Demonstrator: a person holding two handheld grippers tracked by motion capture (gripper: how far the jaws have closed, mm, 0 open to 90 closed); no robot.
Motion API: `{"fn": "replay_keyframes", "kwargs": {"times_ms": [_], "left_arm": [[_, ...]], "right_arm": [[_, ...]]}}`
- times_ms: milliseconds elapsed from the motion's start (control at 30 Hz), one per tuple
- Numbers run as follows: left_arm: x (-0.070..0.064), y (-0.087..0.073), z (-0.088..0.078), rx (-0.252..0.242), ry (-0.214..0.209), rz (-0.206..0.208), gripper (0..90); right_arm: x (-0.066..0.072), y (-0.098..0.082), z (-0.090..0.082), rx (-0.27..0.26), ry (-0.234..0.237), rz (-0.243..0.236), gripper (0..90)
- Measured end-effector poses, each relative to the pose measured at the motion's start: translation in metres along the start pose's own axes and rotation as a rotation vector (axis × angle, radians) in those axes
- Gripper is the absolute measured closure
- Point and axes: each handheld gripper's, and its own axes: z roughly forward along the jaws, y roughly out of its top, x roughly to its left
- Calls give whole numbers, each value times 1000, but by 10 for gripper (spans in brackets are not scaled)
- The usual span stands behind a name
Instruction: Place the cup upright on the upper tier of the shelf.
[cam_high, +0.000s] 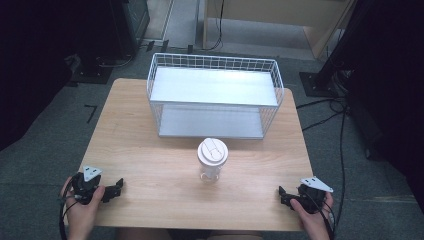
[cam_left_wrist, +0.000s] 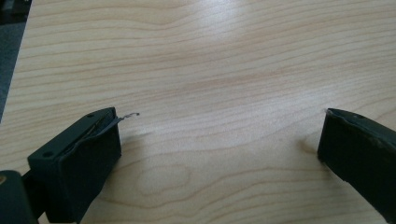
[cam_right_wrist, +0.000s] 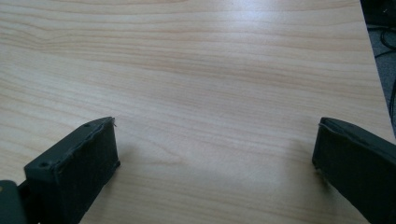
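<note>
A clear plastic tumbler (cam_high: 212, 166) stands upright on the wooden counter (cam_high: 150, 165), closed by a round white lid (cam_high: 212, 151) with a flip tab on top. It sits near the middle of the counter, just in front of the open lower level of the white wire shelf rack (cam_high: 215, 97), apart from it. Its see-through body looks empty, though that is hard to tell from above

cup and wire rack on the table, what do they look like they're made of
Cup: seemingly clear plastic, as the tabletop shows through its body, with an opaque white lid, likely plastic too. Wire rack: thin white-coated metal wire in a grid, with two flat pale grey shelves, perhaps painted metal, faintly glossy under the light.
</note>
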Motion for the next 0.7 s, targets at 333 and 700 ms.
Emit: {"fn": "replay_keyframes", "kwargs": {"times_ms": [333, 700], "left_arm": [[0, 1, 1, 1, 2, 0, 0], [-3, 3, 3, 1, -9, 13, 0]], "right_arm": [[35, 4, -11, -50, 77, -32, 59], [95, 26, -3, -56, 156, -145, 59]]}}
